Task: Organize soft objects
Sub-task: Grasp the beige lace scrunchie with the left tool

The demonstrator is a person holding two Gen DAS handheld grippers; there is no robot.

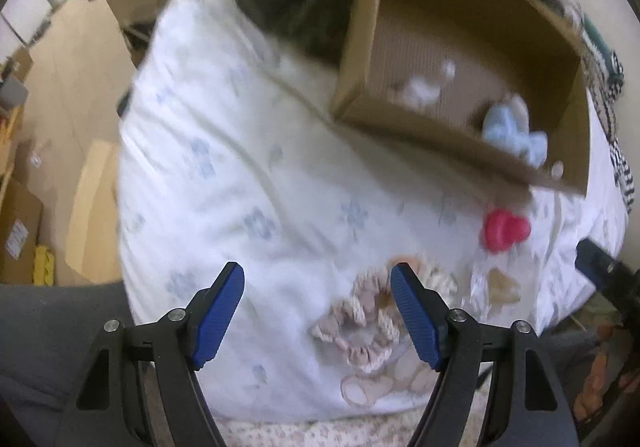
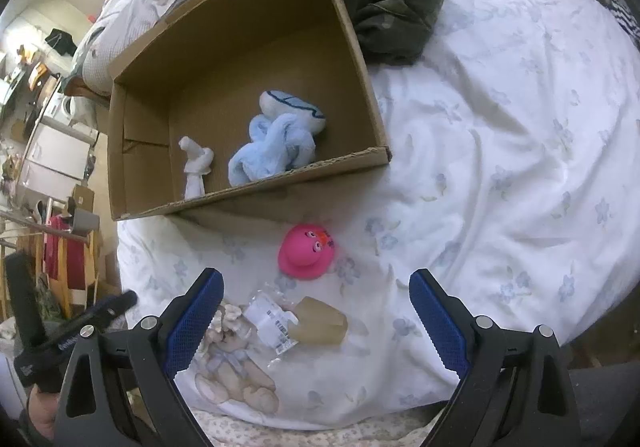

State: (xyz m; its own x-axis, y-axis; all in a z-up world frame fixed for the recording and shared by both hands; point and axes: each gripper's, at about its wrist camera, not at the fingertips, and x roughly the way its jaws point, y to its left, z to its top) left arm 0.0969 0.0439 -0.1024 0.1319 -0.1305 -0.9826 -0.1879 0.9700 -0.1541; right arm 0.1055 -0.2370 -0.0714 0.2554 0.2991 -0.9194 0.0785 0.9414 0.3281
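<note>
An open cardboard box [image 2: 352, 43] lies on the white bed and holds a light blue plush [image 2: 272, 151] and a knotted white cloth [image 2: 196, 167]; the box also shows in the left wrist view [image 1: 360, 59]. A pink toy duck [image 2: 306, 253] sits on the duvet in front of the box and appears blurred in the left wrist view [image 1: 506, 231]. A tan soft block in a clear bag [image 2: 320, 323] lies nearer. A frilly pink scrunchie [image 1: 360, 331] lies just ahead of my left gripper [image 1: 318, 317]. My left gripper is open and empty. My right gripper [image 2: 316, 323] is open above the bagged block.
A dark green garment [image 2: 388, 3] lies on the bed behind the box. The floral white duvet [image 2: 500, 167] spreads to the right. The bed's left edge drops to a cluttered floor with cardboard boxes [image 1: 20, 231]. The left gripper shows at the lower left of the right wrist view [image 2: 72, 331].
</note>
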